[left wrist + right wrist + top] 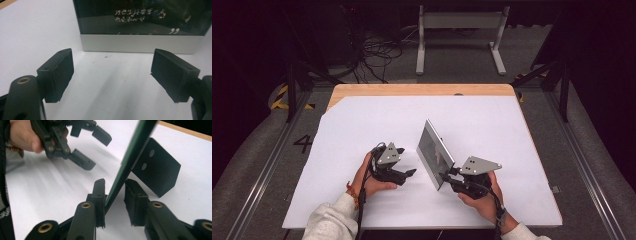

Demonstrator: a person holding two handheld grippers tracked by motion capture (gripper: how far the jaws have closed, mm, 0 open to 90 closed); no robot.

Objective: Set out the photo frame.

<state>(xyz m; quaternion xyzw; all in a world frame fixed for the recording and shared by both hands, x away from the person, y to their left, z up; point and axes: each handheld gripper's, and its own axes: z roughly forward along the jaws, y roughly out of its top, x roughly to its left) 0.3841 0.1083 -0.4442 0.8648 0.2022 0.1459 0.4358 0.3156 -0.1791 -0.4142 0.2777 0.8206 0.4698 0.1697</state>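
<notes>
Black jaws of the right gripper clasp the picture frame's near edge between them to keep it propped on its stand, while the left gripper gapes released, frame just ahead of its jaws.

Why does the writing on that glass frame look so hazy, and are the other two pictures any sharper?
Left gripper view: the photo frame is dark and glossy, and its pale writing sits soft, out of focus. Right gripper view: the frame's edge is blurred close up, while the left hand-held gripper farther off looks crisper. High view: the white table is evenly lit, the surroundings dark.
</notes>
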